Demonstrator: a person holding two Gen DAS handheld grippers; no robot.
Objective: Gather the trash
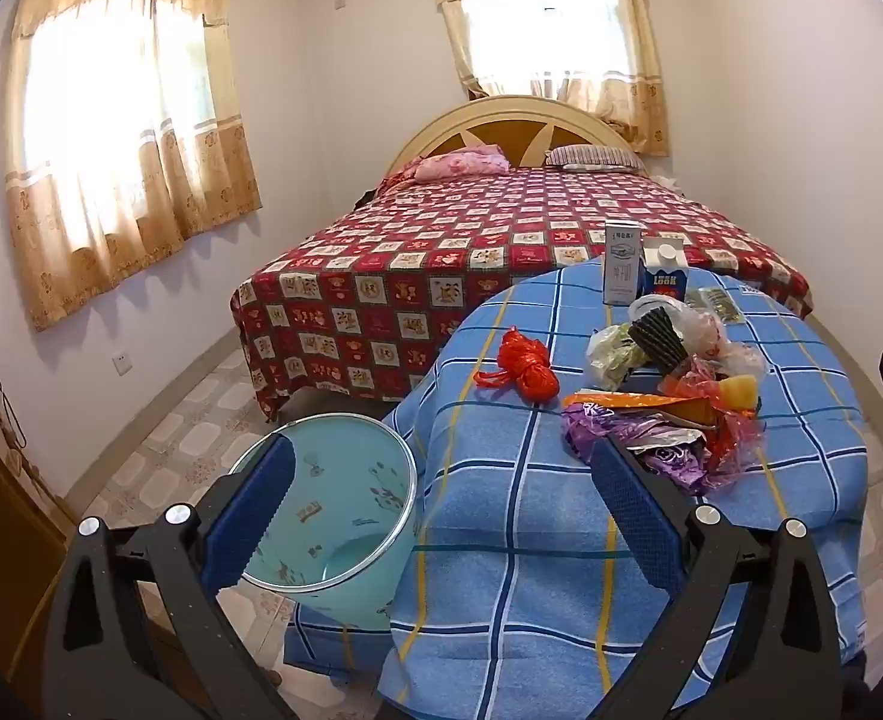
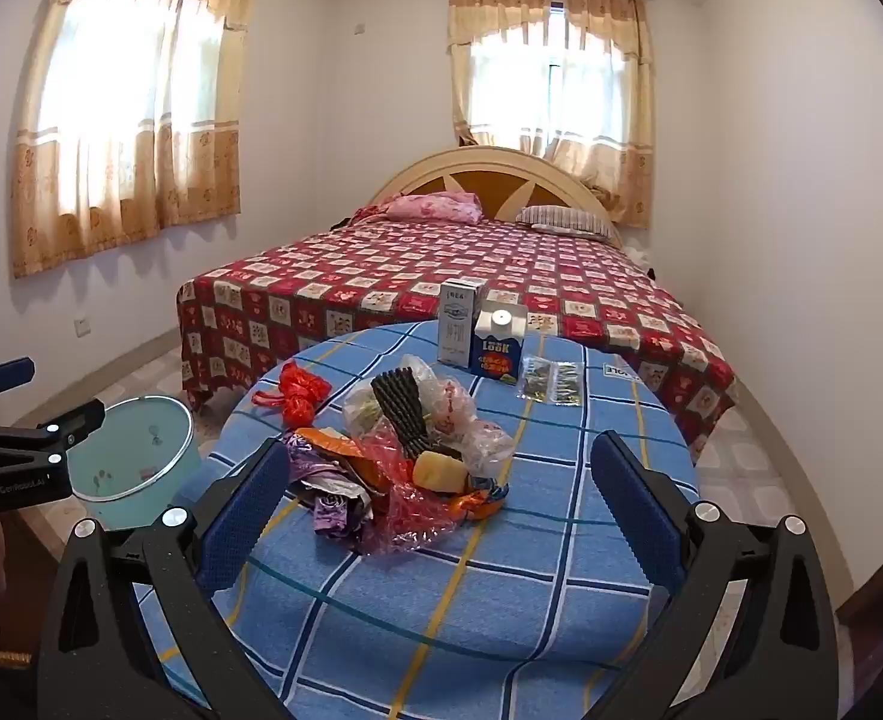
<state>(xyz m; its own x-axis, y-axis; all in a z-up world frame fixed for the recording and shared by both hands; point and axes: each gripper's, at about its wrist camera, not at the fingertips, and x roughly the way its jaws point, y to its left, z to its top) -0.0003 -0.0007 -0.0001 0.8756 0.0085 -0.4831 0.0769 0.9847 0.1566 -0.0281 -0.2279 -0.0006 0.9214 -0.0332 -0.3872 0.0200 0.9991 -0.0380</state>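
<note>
1. Your left tool (image 1: 441, 516) is wide open with nothing in it. One pad hangs over the bin (image 1: 345, 510); the other sits at the near edge of the trash pile (image 1: 663, 414).
2. Your right tool (image 2: 441, 516) is spread just as wide and also holds nothing, hovering over the near side of the worktop (image 2: 501, 588), with the pile ahead between its pads.
3. The bin, pale teal and printed with small motifs, stands on the floor (image 1: 171, 444) just beside the worktop's left edge. It is open-topped, and I can see no trash in the part of its inside that shows.
4. The pile is a heap of crumpled wrappers and plastic bags in the middle of the blue checked cloth: purple foil, orange packet, a yellow piece, a black ridged tray (image 1: 657, 336).
5. A knotted red bag (image 1: 522, 366) lies apart, to the pile's left.
6. Two cartons stand upright at the far edge, touching: a tall grey one (image 1: 621, 264) and a shorter blue one (image 1: 663, 279). Flat packets (image 2: 552, 381) lie just beside them.
7. A bed (image 1: 501, 240) sits beyond the worktop.
</note>
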